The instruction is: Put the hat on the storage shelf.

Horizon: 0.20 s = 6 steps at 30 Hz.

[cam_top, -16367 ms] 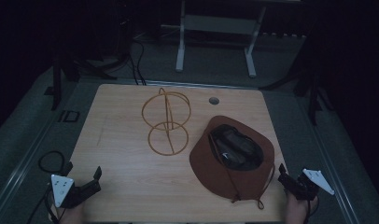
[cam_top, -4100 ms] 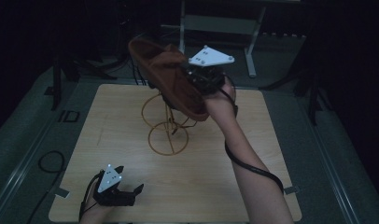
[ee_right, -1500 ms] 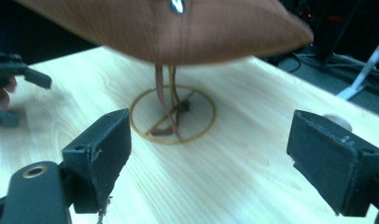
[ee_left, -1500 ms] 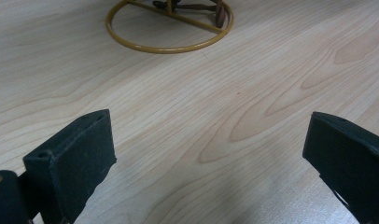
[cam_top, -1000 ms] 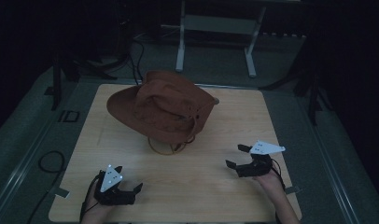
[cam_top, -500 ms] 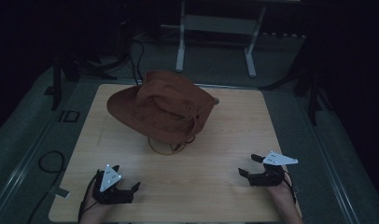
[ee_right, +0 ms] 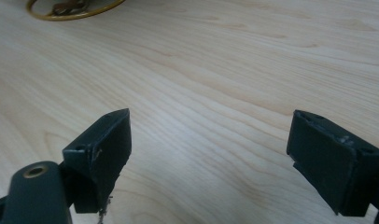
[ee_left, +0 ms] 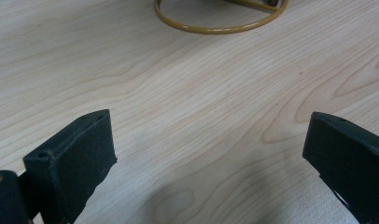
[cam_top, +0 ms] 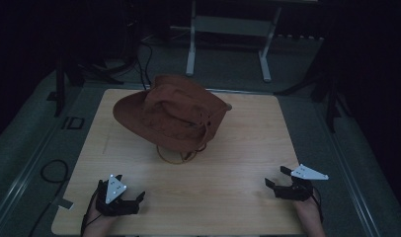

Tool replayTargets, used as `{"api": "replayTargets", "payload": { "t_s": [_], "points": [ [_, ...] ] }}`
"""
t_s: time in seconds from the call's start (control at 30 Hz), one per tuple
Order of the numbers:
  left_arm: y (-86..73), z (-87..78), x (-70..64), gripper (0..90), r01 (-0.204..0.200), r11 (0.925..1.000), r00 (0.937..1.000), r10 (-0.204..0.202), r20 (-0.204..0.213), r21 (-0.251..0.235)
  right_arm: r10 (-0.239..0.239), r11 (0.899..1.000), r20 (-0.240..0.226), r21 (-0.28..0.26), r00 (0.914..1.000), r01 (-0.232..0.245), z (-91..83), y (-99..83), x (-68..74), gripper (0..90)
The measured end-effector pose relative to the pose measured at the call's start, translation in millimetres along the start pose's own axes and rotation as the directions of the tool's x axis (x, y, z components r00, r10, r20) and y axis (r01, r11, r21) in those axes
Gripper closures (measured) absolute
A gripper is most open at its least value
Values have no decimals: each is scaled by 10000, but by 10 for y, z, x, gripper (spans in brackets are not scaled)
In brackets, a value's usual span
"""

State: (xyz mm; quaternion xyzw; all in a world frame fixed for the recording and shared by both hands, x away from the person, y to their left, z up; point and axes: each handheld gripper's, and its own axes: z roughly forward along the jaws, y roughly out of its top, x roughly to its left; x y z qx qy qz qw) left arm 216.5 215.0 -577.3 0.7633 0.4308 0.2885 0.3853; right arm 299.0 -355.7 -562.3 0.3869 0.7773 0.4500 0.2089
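Note:
A brown wide-brimmed hat (cam_top: 171,114) sits on top of a gold wire stand, whose round base ring (cam_top: 176,157) shows under the brim on the wooden table (cam_top: 228,197). The ring (ee_left: 220,21) lies ahead in the left gripper view, and the ring (ee_right: 68,10) also appears at the top left of the right gripper view. My left gripper (cam_top: 134,198) rests open near the front left of the table, empty (ee_left: 206,154). My right gripper (cam_top: 275,178) rests open near the front right, also empty (ee_right: 208,154). Both are well short of the hat.
Bare wood lies between the two grippers and in front of the stand. Dark floor surrounds the table, with a white metal frame (cam_top: 228,29) behind it and a black cable (cam_top: 53,170) on the floor at the left.
The hat, which lay on the table and was then lifted by my right gripper, now sits on the stand. Over the last second my right gripper has drawn back toward the front right edge.

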Motion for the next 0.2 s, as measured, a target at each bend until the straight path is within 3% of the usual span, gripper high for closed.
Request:
{"api": "replayTargets", "payload": {
  "t_s": [0.2],
  "points": [
    [-5, -13, 33, 26, 209, 9997, 9995, -212, -242, -148, 101, 9999, 200, -16, 9997, -100, -4, -25, -32, 137]
  ]
}}
